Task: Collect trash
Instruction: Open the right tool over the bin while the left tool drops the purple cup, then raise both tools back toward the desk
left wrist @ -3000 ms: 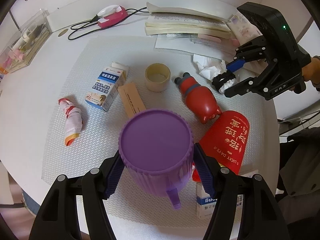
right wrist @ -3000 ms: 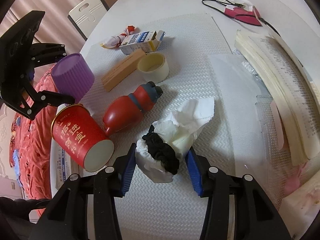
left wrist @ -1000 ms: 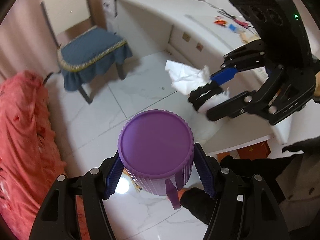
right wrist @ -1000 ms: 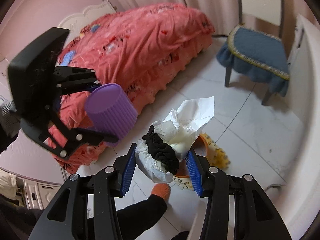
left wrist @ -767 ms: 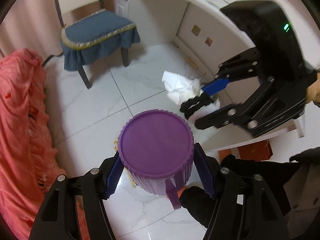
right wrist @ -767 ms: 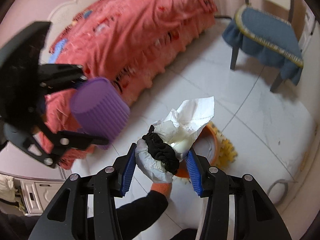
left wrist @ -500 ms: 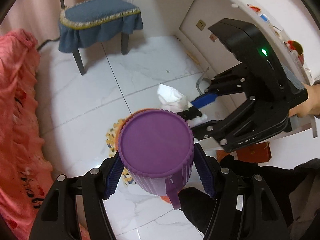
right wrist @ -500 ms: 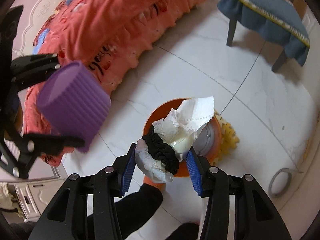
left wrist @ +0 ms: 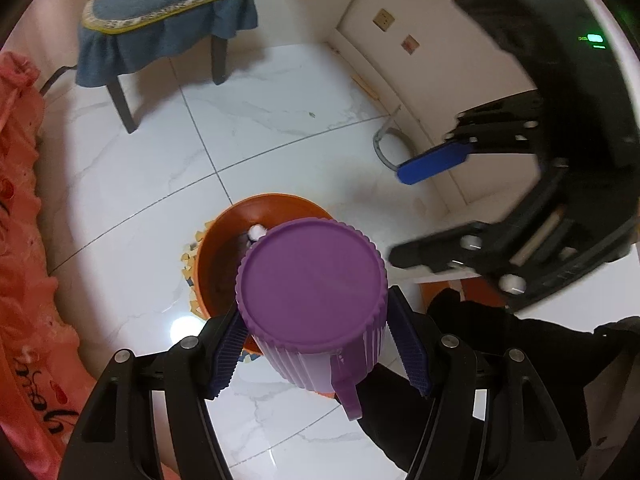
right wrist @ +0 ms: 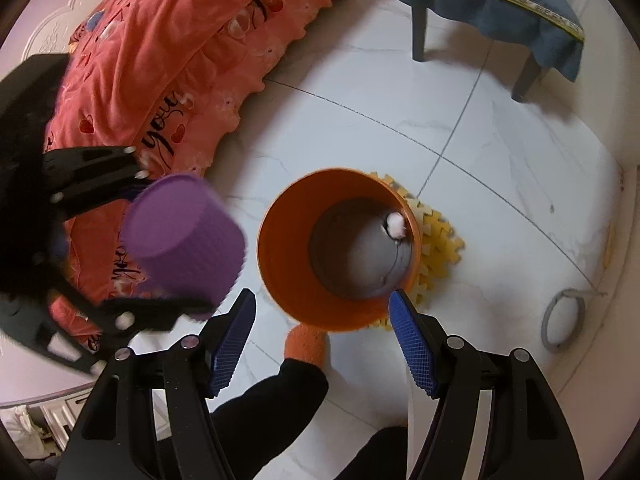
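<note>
A wad lies in the bin, which stands on a mat

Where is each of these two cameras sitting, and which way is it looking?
Left wrist: rides the left claw, looking steeply down at its purple cup above the orange bin; dark trouser leg visible.
Right wrist: rides the right claw, its jaws opening and empty, looking down into the bin; orange sock visible.
Shared: bin, cup, blue chair, each other's claw.
</note>
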`<state>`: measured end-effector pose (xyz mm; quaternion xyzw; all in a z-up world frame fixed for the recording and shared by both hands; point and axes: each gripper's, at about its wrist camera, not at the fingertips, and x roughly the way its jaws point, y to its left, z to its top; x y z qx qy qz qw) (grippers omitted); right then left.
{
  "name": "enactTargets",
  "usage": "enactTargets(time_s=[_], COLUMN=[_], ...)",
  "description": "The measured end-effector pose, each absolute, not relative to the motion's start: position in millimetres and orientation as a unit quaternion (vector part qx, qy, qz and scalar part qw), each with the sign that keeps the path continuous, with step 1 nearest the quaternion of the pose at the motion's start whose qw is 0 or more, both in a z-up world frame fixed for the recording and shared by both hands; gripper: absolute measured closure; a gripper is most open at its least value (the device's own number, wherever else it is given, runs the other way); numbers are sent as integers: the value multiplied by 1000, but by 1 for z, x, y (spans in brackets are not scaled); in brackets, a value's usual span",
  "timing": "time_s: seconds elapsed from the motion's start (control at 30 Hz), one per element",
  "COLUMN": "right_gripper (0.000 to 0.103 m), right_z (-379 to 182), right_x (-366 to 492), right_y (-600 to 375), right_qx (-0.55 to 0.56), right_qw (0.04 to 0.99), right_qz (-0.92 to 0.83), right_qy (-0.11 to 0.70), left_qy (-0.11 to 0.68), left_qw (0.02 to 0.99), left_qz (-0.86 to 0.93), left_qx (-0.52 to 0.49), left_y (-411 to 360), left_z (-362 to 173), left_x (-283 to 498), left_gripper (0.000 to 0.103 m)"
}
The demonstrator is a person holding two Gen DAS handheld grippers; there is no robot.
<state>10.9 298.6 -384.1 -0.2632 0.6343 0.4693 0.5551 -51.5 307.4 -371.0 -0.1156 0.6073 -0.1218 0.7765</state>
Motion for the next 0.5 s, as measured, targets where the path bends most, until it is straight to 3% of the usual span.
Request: enactTargets(time_s=[0.23, 0.33, 0.5], right_gripper=[34, 34, 34], right_z=[-385, -387, -383], right_x=[14, 13, 10], right_y=[278, 274, 272], right_qx=[-256, -253, -251], right_qw=[557, 555, 555], right_qz=[453, 452, 455], right_qy=[647, 651, 649], left_qy=[620, 626, 629], left_qw=[767, 767, 763], left_qz=[-127, -111, -116], left_qx=[-102, -88, -91], left_y=[301, 299, 301], left_z=[-384, -387, -384], left_x=[-38, -35, -38], left_gripper=[34, 16, 16])
